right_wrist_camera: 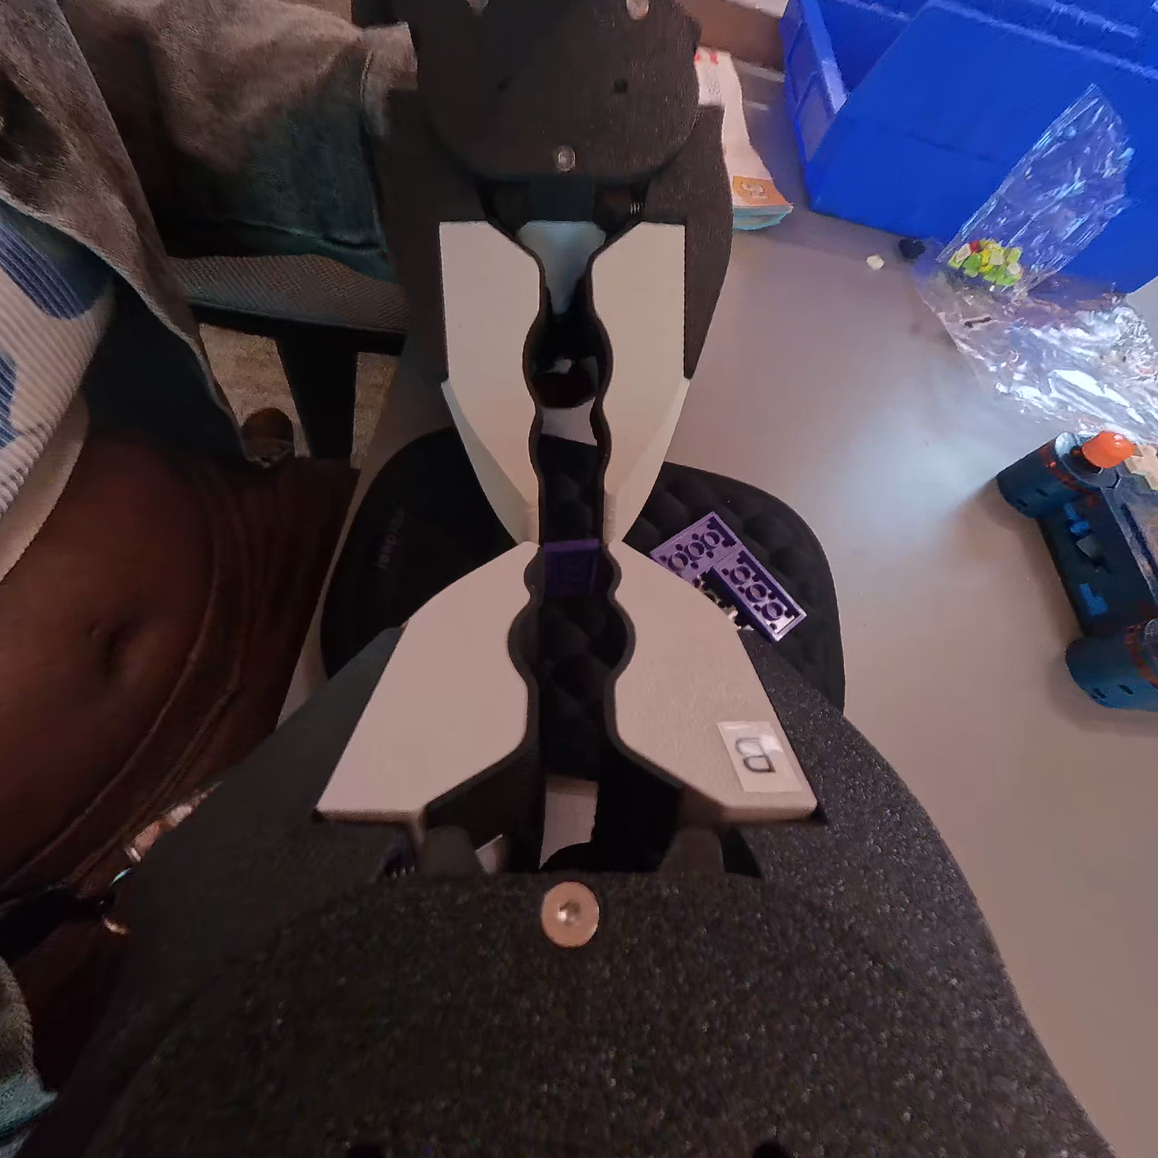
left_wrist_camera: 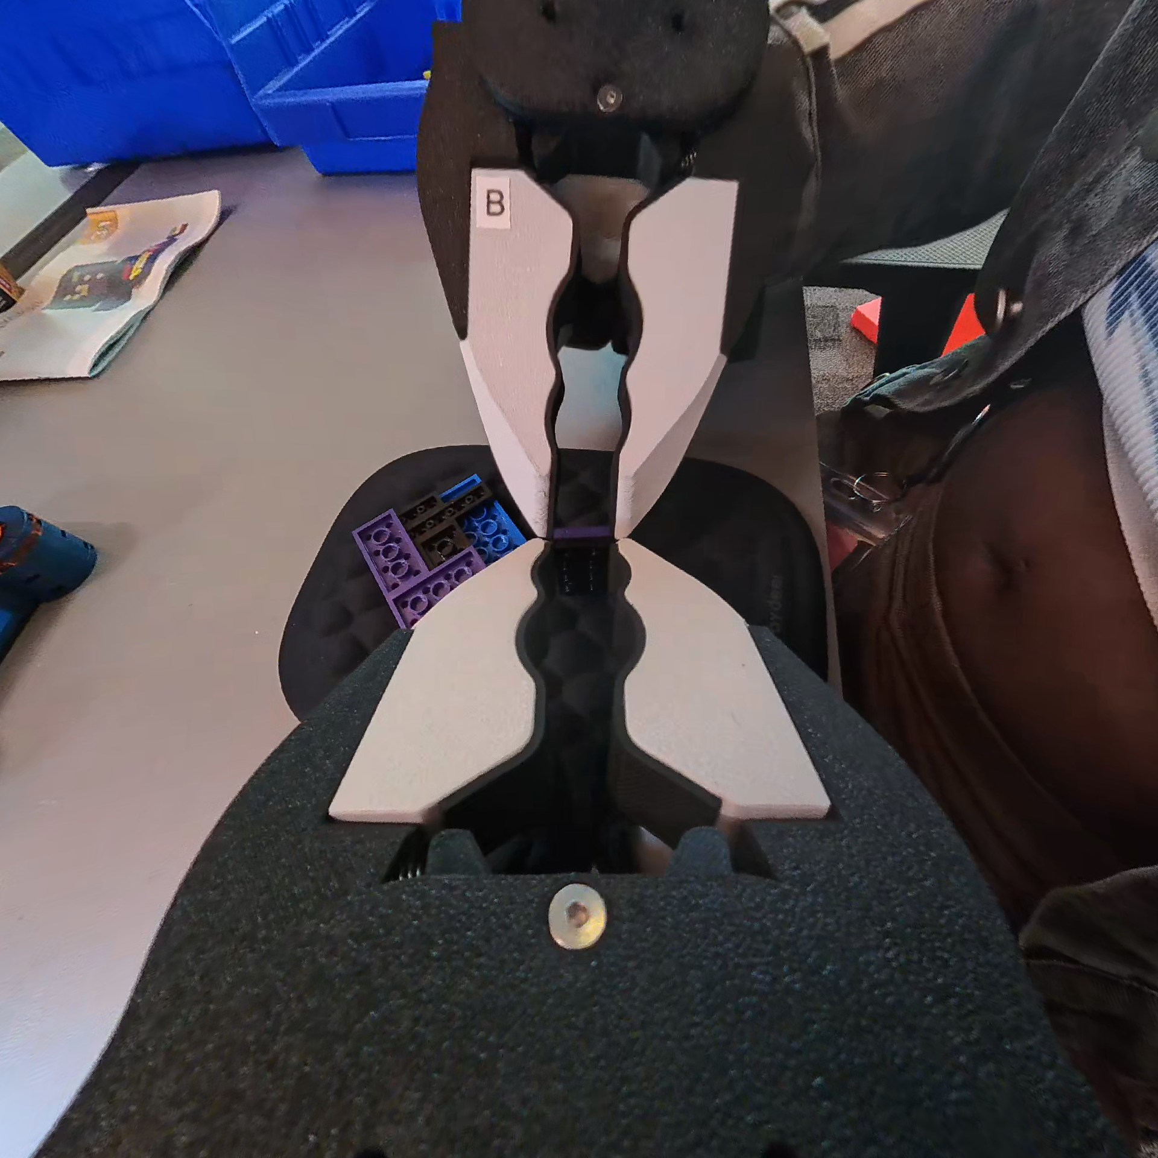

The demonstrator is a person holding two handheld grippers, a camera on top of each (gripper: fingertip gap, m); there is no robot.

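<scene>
Left gripper (left_wrist_camera: pixel 579 551) and right gripper (right_wrist_camera: pixel 569 558) tip to tip, each clamped on an end of one small purple brick (right_wrist_camera: pixel 569 567). Held above a black quilted pad (left_wrist_camera: pixel 326 626) on the grey table (left_wrist_camera: pixel 250 376). Flat purple, black and blue brick assembly (left_wrist_camera: pixel 432 551) lying on the pad just beside the tips. Farther out, blue bins (right_wrist_camera: pixel 965 125), a clear plastic bag (right_wrist_camera: pixel 1053 250), a paper booklet (left_wrist_camera: pixel 100 282)
</scene>
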